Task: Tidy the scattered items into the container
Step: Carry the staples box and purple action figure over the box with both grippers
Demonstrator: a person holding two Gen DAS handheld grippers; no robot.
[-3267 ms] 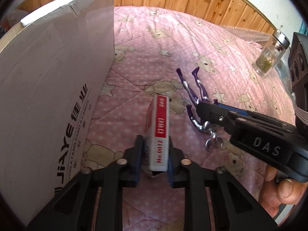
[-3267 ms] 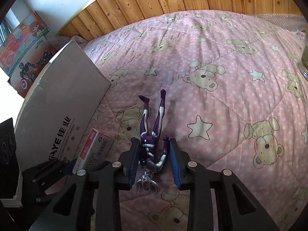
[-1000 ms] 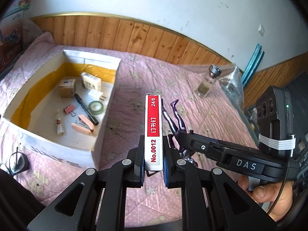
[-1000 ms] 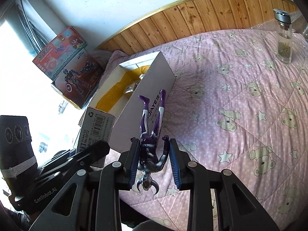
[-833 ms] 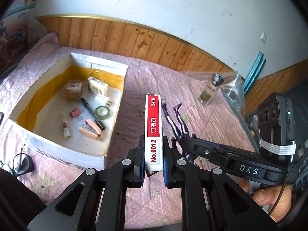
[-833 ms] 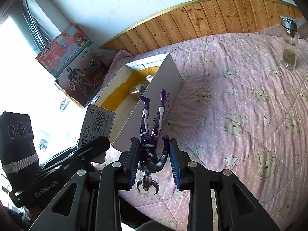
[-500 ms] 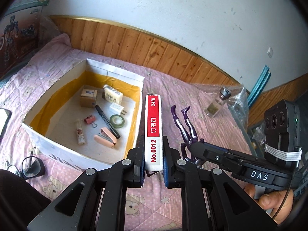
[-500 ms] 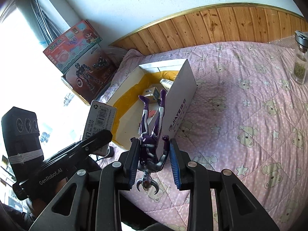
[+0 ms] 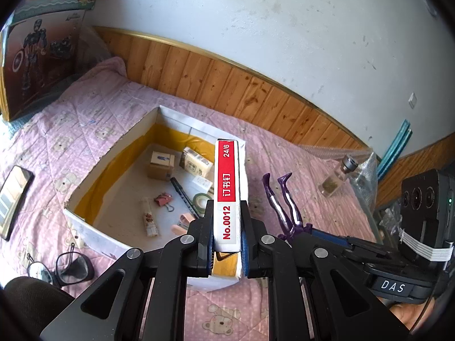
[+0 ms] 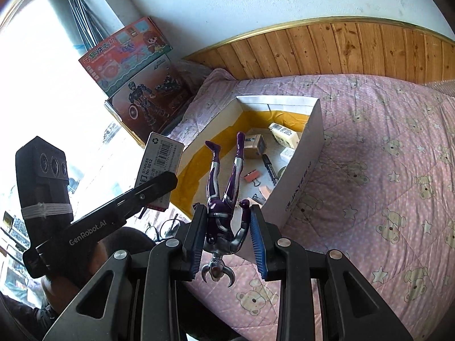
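Container (image 9: 85,221): in the left wrist view the white box with yellow lining sits open on the bed (image 9: 71,119), already holding small stationery. The left claw (image 9: 227,244) is clamped on a staple box (image 9: 229,193) above its near corner.

In the right wrist view the right claw (image 10: 227,233) grips a purple figure (image 10: 224,196) by the torso, legs toward the box. Both loads look mid-carry; next each must clear the rim, then release inside.

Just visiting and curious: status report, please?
Left gripper shut on staples box. Right gripper shut on purple action figure. Both held above open cardboard box. Nothing in the way.
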